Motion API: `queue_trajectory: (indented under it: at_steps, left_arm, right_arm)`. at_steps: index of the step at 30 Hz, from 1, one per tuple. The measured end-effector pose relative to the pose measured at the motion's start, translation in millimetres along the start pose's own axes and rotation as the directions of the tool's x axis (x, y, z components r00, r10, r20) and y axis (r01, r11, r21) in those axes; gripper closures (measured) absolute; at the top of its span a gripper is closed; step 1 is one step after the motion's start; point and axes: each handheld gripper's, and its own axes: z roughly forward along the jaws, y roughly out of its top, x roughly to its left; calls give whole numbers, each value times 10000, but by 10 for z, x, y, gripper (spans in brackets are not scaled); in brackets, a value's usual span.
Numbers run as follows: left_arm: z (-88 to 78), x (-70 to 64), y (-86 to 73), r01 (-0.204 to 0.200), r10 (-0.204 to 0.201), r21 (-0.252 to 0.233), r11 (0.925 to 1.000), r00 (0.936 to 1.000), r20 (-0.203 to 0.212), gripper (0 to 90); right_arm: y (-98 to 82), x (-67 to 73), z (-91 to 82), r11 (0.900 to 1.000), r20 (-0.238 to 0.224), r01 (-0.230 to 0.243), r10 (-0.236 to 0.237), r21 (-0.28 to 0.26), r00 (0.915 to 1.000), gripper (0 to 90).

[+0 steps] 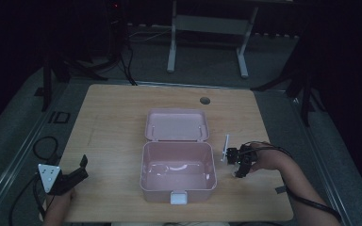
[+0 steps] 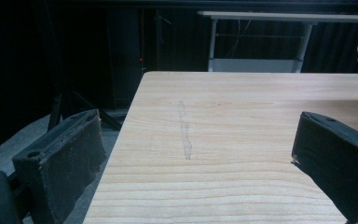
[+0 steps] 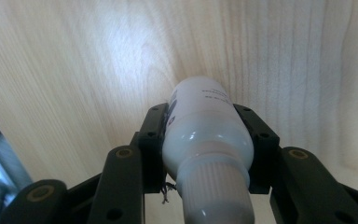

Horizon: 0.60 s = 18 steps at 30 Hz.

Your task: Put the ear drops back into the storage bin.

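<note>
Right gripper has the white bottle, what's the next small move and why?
Probably carry the bottle left, over the open pink box. The right gripper clamps it just right of the box, which looks empty with its lid back; the left gripper idles open.

The right tool (image 1: 238, 162) grips a white bottle (image 1: 225, 147) just right of the open pink box (image 1: 178, 181); the left tool (image 1: 75, 175) rests at the tabletop's (image 1: 113, 122) near-left corner.
</note>
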Motion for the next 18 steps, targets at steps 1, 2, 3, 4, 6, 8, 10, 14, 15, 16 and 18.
queue_trajectory:
  at_steps: [1, 2, 3, 4, 6, 8, 10, 14, 15, 16, 18]
  left_arm:
    - [0, 0, 0, -5, 5, 1, 10000, 10000, -3, 24]
    - [0, 1, 0, -5, 5, 4, 10000, 10000, -6, 24]
    - [0, 1, 0, -3, 3, 2, 10000, 10000, -7, 24]
    - [0, 1, 0, -3, 3, 2, 10000, 10000, -7, 24]
    - [-1, 0, 0, -3, 3, -7, 10000, 10000, -4, 24]
    - [-1, 0, 0, -3, 3, -7, 10000, 10000, -6, 24]
    - [-1, 1, 0, 2, -2, -2, 10000, 10000, -3, 24]
    - [-1, -1, -1, 2, -2, -16, 10000, 10000, 0, 24]
    - [-1, -1, 0, -1, 1, -11, 10000, 10000, -7, 24]
    - [0, 0, 0, -3, 3, -5, 10000, 10000, -4, 24]
    - [0, 0, 0, 0, 0, -4, 10000, 10000, -5, 24]
  right_arm:
    - [-1, 17, -7, 10000, -63, 67, -67, 11, 10000, 589]
    - [1, 37, -15, 9995, -78, 302, -302, 86, 9995, 589]
    - [6, 65, -22, 9983, 0, 532, -533, 243, 9986, 590]
    - [6, 65, -22, 9983, 0, 532, -533, 243, 9986, 590]
    - [21, 128, -39, 9930, 81, 929, -938, 733, 9956, 590]
    - [26, 174, -52, 9887, 167, 1162, -1183, 950, 9928, 590]
    - [29, 214, -57, 9847, 159, 1333, -1359, 1121, 9906, 590]
    - [35, 316, -61, 9719, 239, 1953, -2001, 1316, 9795, 590]
    - [39, 343, -56, 9690, 179, 2094, -2135, 1315, 9768, 590]
    - [43, 367, -48, 9662, 49, 2218, -2244, 1316, 9745, 590]
    - [52, 403, -31, 9615, 50, 2425, -2451, 1293, 9695, 590]
